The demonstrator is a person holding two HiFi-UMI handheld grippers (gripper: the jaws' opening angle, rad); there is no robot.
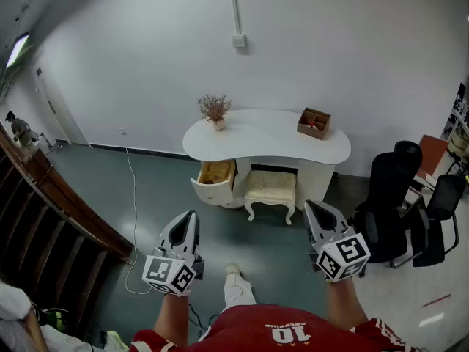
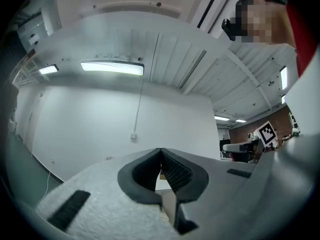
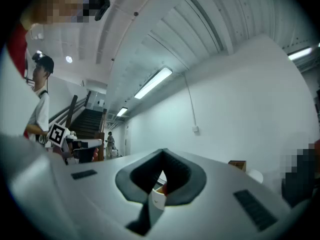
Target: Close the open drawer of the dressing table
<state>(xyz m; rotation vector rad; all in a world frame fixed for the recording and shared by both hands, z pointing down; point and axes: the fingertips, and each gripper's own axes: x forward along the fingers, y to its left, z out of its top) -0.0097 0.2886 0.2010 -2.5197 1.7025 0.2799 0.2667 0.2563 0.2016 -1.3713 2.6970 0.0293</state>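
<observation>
- Person in red shirt (image 1: 282, 334) at near edge, 1 gripper per hand, 2 total.
- Left gripper (image 1: 192, 215) at near left, held over the floor. In the left gripper view its tips (image 2: 160, 150) are pressed together w/ nothing pinched.
- Right gripper (image 1: 308, 206) at near right. In the right gripper view the jaws (image 3: 163, 151) also meet at the tips and hold nothing.
- 2 marker cubes, 1 on each gripper: left (image 1: 170, 273), right (image 1: 343, 255).
- 1 white shoe (image 1: 233, 270) between the grippers, on the grey-green floor (image 1: 168, 189).
- 1 white cable (image 1: 134, 196) trails over the floor on the left.
- Wood stair rail (image 1: 66, 211) runs along the far-left side.
- 1 cream stool (image 1: 270, 188), mid-distance, tucked at the table's knee gap.
- 1 open drawer (image 1: 215, 178), just left of the stool on the table's left side. It's pulled out toward the near side, light-wood inside, well apart from both grippers.
- 2 black office chairs on the right: (image 1: 392, 196) and (image 1: 441, 211).
- 1 white dressing table (image 1: 267, 139) w/ curved top, against the far wall.
- On top: 1 dried plant in a pot (image 1: 214, 111) at left, 1 wooden box (image 1: 314, 123) at right.
- 1 wall box (image 1: 239, 41) w/ conduit above the table.
- 1 other person (image 1: 18, 129) far left by the stairs.
</observation>
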